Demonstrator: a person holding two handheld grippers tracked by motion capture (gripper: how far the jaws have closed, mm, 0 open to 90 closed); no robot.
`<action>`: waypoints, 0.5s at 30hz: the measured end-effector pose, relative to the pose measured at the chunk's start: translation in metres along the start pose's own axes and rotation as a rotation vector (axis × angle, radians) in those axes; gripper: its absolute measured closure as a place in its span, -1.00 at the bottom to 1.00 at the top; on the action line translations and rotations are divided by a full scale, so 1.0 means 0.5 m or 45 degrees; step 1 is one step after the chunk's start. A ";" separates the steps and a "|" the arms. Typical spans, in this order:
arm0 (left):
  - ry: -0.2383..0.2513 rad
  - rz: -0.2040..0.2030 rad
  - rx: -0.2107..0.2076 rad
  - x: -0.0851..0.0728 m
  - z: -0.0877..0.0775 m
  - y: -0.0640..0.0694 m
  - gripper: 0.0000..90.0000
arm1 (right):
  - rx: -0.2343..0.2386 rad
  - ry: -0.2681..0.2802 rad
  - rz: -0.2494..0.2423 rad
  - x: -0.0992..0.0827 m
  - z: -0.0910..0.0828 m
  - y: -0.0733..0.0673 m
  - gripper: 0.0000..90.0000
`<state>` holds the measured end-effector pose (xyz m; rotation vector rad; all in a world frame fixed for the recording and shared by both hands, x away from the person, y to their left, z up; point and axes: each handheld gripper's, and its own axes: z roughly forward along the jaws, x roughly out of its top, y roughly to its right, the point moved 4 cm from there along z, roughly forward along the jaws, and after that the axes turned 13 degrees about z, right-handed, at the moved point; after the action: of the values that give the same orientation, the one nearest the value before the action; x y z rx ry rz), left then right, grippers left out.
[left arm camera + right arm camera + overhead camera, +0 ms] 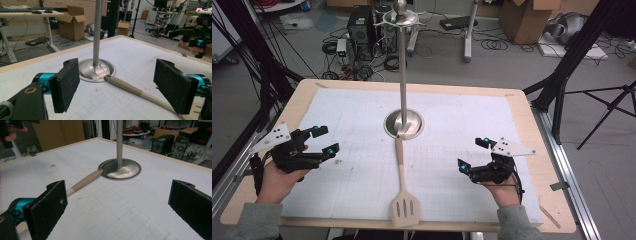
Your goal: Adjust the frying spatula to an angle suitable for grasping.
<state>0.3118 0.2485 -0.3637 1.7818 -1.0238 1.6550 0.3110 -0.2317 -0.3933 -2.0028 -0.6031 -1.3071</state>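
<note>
A metal utensil stand point(402, 75) rises from a round base point(404, 124) at the middle of the table, with hooks at its top. A beige slotted spatula point(401, 185) lies flat on the mat; its handle tip touches the base and its head points to the near edge. My left gripper point(326, 140) is held left of the spatula, open and empty. My right gripper point(472, 153) is held right of it, also open and empty. The left gripper view looks between wide jaws at the spatula handle point(130, 88) and base point(96, 71). The right gripper view has the handle point(85, 181) and base point(120, 170) ahead.
A white grid mat point(462, 115) covers the wooden table point(532, 125). Black frame poles point(572, 55) stand at both sides. Computer towers point(361, 25), cables and cardboard boxes point(524, 17) sit on the floor beyond the far edge.
</note>
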 end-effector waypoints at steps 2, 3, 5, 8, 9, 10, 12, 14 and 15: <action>-0.018 -0.004 -0.038 0.000 0.004 0.005 -0.47 | 0.012 0.014 0.000 0.002 -0.004 -0.001 -0.98; -0.034 -0.004 -0.065 0.001 0.006 0.008 -0.40 | 0.013 0.024 0.004 0.003 -0.006 0.000 -0.98; -0.049 0.000 -0.096 0.002 0.012 0.015 -0.34 | 0.025 0.044 0.022 0.005 -0.014 0.002 -0.98; -0.063 0.014 -0.105 0.003 0.019 0.023 -0.24 | 0.047 0.072 0.038 0.009 -0.023 0.003 -0.98; -0.066 0.023 -0.108 0.002 0.021 0.025 -0.19 | 0.050 0.076 0.045 0.009 -0.025 0.003 -0.98; -0.070 0.030 -0.108 0.002 0.023 0.027 -0.15 | 0.054 0.083 0.046 0.010 -0.027 0.004 -0.98; -0.069 0.041 -0.107 0.001 0.027 0.030 0.01 | 0.058 0.084 0.047 0.010 -0.029 0.005 -0.98; -0.074 0.044 -0.109 -0.001 0.032 0.033 0.12 | 0.058 0.093 0.043 0.010 -0.032 0.006 -0.98; -0.076 0.049 -0.114 -0.001 0.034 0.035 0.18 | 0.059 0.089 0.045 0.009 -0.033 0.006 -0.98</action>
<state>0.3080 0.2250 -0.3689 1.7726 -1.1473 1.5615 0.3047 -0.2459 -0.3853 -1.9139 -0.5574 -1.3247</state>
